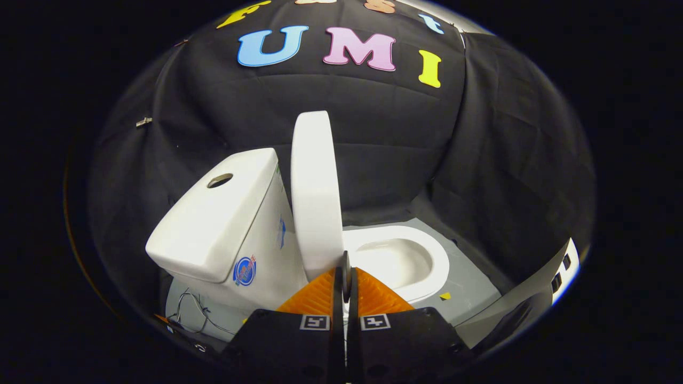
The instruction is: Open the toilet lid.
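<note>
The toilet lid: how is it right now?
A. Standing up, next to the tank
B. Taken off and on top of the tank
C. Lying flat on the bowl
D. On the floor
A: the lid stands upright beside the tank, the bowl lies open, and the gripper has its fingers closed together, just before the lid's lower edge.

toilet [256, 234] on grey floor [469, 282]

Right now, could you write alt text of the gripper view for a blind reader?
A white toilet lid stands raised, nearly upright beside the tank, with the bowl open to its right. The gripper, fingers together with nothing between them, sits just before the lid's lower edge.
</note>
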A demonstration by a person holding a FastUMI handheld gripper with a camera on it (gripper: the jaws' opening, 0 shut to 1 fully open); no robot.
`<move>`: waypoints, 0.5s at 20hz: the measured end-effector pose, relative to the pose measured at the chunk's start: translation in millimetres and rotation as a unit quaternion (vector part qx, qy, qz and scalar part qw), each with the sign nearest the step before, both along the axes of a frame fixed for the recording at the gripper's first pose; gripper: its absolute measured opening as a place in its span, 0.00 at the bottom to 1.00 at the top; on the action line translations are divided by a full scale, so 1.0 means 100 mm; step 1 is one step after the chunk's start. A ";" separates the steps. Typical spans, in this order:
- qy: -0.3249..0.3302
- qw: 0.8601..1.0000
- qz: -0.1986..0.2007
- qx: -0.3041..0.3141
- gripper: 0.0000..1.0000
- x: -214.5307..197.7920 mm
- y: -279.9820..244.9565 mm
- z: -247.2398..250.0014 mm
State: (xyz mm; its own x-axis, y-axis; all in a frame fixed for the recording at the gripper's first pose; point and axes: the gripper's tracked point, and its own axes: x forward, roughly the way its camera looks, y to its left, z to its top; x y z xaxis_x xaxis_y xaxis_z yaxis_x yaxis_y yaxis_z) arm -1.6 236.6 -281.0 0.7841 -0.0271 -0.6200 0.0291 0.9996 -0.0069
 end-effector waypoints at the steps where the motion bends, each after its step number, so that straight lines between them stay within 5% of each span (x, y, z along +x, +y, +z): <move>1: -0.002 1.000 0.001 -0.002 0.06 0.00 0.04 0.00; 10: -0.020 0.999 0.018 -0.035 0.06 -0.06 0.38 -0.01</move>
State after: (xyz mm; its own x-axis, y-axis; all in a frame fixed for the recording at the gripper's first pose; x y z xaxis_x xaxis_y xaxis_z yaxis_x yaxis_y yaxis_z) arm -8.0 275.1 -281.7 0.8089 -0.0406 -0.5865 -0.0056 0.9970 -0.0767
